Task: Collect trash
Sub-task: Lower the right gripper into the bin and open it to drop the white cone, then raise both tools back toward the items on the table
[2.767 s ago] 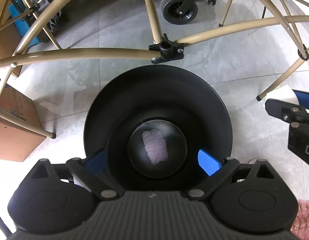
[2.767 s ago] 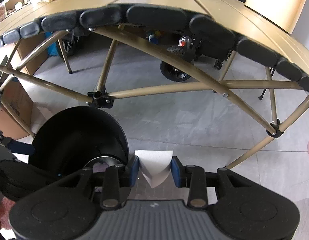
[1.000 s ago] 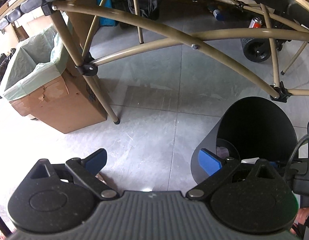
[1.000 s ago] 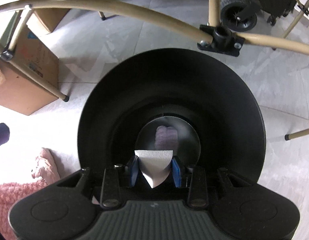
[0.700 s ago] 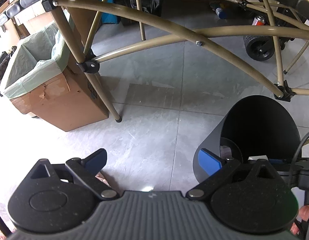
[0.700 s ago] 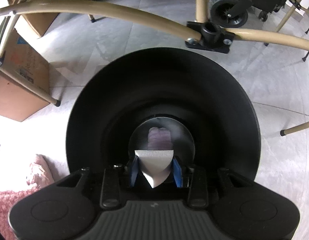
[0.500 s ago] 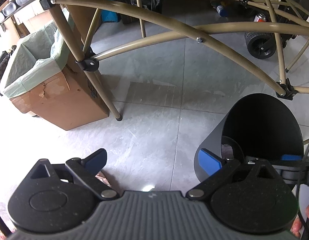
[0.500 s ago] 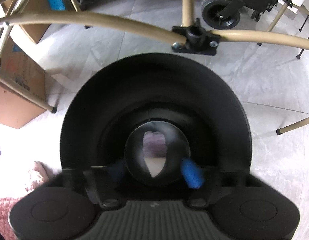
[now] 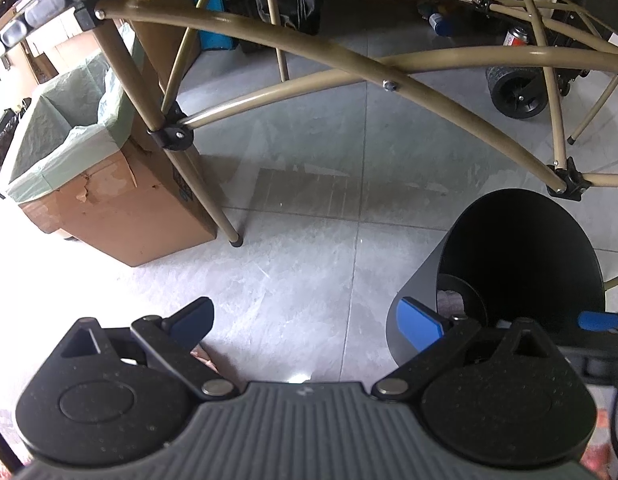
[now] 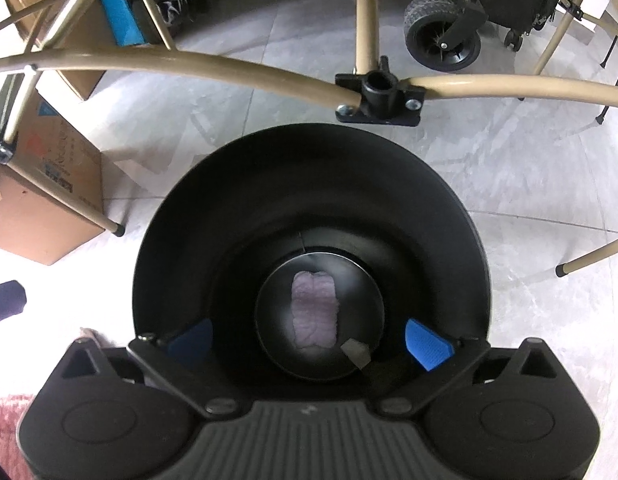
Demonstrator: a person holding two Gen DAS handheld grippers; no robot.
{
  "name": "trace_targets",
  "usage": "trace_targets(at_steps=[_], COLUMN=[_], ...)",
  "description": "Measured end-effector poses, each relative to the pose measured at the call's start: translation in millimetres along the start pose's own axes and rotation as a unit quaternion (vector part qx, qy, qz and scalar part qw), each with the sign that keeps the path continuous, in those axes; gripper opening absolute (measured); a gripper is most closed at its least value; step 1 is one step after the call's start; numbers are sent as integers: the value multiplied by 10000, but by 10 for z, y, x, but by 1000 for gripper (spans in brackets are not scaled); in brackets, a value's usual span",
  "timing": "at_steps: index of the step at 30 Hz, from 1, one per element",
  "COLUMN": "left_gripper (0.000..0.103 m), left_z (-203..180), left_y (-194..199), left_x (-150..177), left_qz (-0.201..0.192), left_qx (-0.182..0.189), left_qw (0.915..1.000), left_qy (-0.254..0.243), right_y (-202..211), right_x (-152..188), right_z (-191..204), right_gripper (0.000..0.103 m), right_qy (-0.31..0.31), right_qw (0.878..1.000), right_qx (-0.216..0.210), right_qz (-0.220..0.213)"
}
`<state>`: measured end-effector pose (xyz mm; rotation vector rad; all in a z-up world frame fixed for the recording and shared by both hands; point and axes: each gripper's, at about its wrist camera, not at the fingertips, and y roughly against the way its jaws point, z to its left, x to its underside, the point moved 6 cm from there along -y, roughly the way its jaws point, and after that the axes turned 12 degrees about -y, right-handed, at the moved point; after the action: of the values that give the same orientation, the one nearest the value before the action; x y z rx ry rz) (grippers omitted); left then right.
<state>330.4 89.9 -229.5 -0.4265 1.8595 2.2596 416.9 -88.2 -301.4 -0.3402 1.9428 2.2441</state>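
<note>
We note the right gripper [image 10: 309, 340], jaws just spread wide, has dropped its paper scrap [image 10: 355, 350] into the black bin [image 10: 309, 184], completing 1 deposit; left gripper [image 9: 309, 318] jaws also spread, empty.

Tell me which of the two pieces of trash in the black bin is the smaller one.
The small white scrap is the smaller. It lies near the edge of the black bin floor, beside the larger pale purple crumpled wad in the middle.

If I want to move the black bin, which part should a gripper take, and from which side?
Probably the black bin's upper rim, approached from above with one finger inside the wall and one outside. The round body looks too wide to span, and the open top leaves the thin rim free.
</note>
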Motion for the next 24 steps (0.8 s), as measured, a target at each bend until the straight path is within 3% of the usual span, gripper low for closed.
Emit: trace_targets(at_steps=[7,14,24], left_gripper=[100,100,100], left_z=[-72,-184,-216], left_y=[219,557,943], left_x=[37,151,381], left_qz=[-257,-472,-702], left_qx=[-35,223,331], left_qw=[9996,9985,9965], left_qy=[-68,-168,-320], right_y=[422,884,1584], right_x=[163,448,722], right_z=[-200,-345,-381], right_gripper=[103,103,103], right_qy=[128,71,77], right_qw=[9988,9986,9945], right_qx=[158,-59,-375], right_qz=[-442,-515,-976])
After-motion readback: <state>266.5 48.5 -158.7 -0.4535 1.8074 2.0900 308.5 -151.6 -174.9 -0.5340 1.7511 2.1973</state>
